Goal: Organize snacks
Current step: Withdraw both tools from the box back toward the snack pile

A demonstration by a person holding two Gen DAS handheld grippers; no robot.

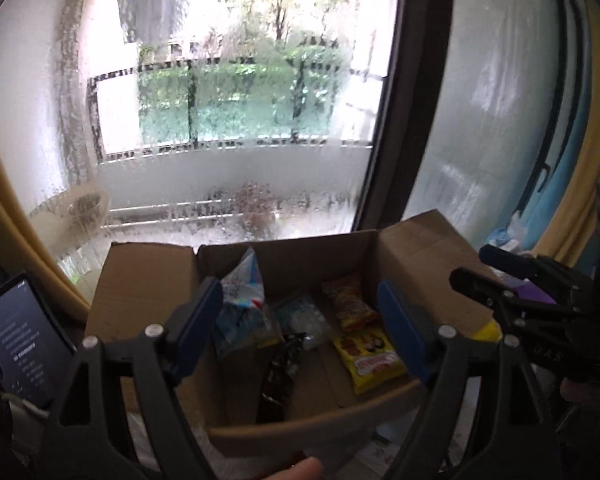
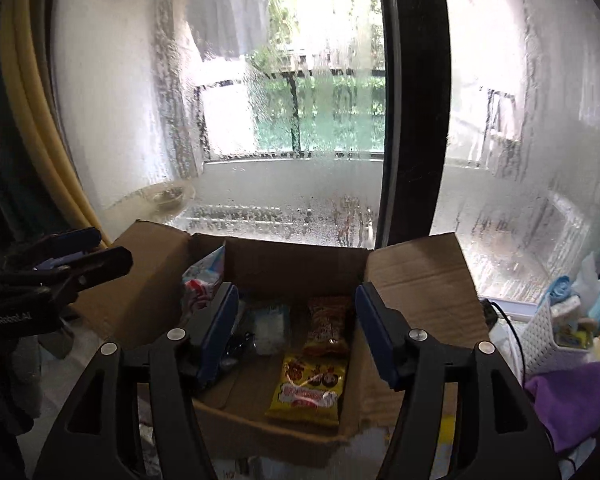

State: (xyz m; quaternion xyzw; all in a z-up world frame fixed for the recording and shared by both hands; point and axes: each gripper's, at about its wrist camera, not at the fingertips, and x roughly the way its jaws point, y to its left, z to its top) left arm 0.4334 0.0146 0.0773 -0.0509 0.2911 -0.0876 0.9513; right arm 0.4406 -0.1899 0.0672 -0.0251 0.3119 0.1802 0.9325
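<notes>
An open cardboard box (image 1: 148, 280) (image 2: 288, 264) stands by the window with snacks inside: a yellow packet (image 1: 370, 354) (image 2: 310, 390), an orange-red packet (image 1: 350, 300) (image 2: 327, 326), a clear bag of white pieces (image 1: 302, 318) (image 2: 270, 326), a blue-white bag (image 1: 242, 304) (image 2: 204, 280) leaning at the left, and a black wrapper (image 1: 282, 372) (image 2: 238, 346). My left gripper (image 1: 300, 332) is open and empty just in front of the box. My right gripper (image 2: 296, 332) is open and empty over the box's near side. Each gripper shows in the other's view, the right one (image 1: 496, 272) and the left one (image 2: 96, 252).
A wet glass window with a dark frame (image 2: 416, 120) rises right behind the box. A tablet (image 1: 24, 340) lies at the left. At the right are a white perforated basket (image 2: 548, 336), a purple cloth (image 2: 572, 400) and a black cable (image 2: 512, 328).
</notes>
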